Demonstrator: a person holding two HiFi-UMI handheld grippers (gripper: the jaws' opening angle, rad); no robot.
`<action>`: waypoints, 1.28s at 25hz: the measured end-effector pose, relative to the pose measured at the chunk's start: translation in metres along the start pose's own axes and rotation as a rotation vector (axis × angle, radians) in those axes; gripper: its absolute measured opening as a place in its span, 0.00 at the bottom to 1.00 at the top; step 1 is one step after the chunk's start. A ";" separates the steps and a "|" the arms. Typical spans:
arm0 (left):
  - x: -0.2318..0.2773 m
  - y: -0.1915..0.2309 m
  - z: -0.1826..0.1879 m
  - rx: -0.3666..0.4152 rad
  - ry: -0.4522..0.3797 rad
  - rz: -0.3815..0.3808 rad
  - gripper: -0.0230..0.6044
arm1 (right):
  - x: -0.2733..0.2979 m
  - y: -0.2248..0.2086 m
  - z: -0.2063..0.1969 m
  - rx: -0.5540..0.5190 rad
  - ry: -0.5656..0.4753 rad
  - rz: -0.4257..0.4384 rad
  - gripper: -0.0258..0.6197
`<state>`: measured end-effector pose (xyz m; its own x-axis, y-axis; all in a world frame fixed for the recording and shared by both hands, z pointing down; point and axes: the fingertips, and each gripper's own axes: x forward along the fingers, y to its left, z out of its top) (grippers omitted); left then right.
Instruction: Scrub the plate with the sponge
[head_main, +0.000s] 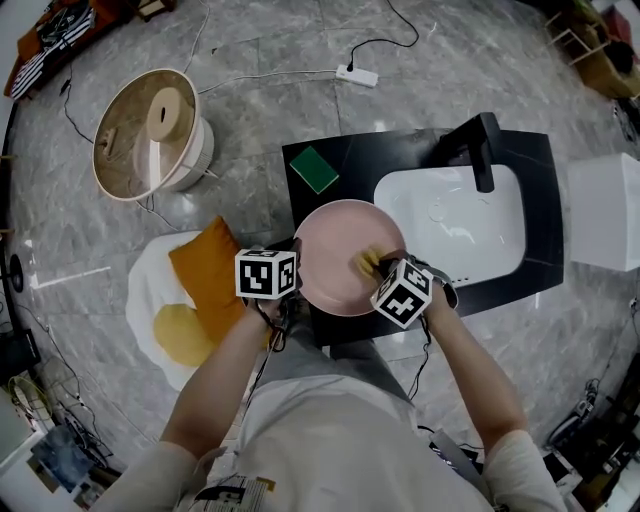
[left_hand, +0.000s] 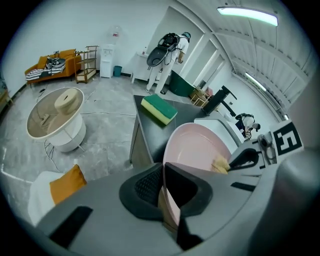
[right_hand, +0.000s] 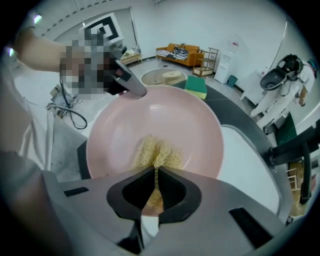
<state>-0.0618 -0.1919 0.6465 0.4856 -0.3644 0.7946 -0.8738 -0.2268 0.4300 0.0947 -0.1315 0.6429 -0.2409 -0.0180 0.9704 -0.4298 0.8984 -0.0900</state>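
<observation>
A pink plate (head_main: 335, 250) is held over the front of the black counter (head_main: 400, 150), beside the sink. My left gripper (head_main: 296, 272) is shut on the plate's left rim; in the left gripper view the rim (left_hand: 195, 147) runs edge-on between the closed jaws of the left gripper (left_hand: 163, 187). My right gripper (right_hand: 156, 182) is shut on a yellow mesh scrubbing sponge (right_hand: 157, 152). The sponge rests against the inside of the plate (right_hand: 165, 120), near its right side (head_main: 368, 263). A second, green sponge (head_main: 315, 169) lies on the counter behind the plate.
A white sink basin (head_main: 460, 225) with a black faucet (head_main: 483, 150) sits to the right of the plate. On the floor to the left are a round wooden-topped drum (head_main: 150, 130), an orange cushion (head_main: 208, 275) on a white seat, and cables with a power strip (head_main: 357, 75).
</observation>
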 end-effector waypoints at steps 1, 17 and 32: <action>0.000 0.000 0.000 -0.007 -0.004 0.002 0.08 | 0.000 0.013 -0.003 0.002 0.006 0.038 0.11; -0.013 -0.013 -0.016 0.046 0.009 -0.026 0.08 | 0.026 0.066 0.089 -0.076 -0.126 0.140 0.11; -0.015 -0.012 -0.013 0.005 -0.041 -0.003 0.08 | 0.004 -0.054 0.042 0.037 -0.028 -0.215 0.11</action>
<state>-0.0588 -0.1722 0.6348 0.4885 -0.4006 0.7752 -0.8725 -0.2323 0.4298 0.0800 -0.1982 0.6423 -0.1638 -0.2203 0.9616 -0.5058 0.8556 0.1098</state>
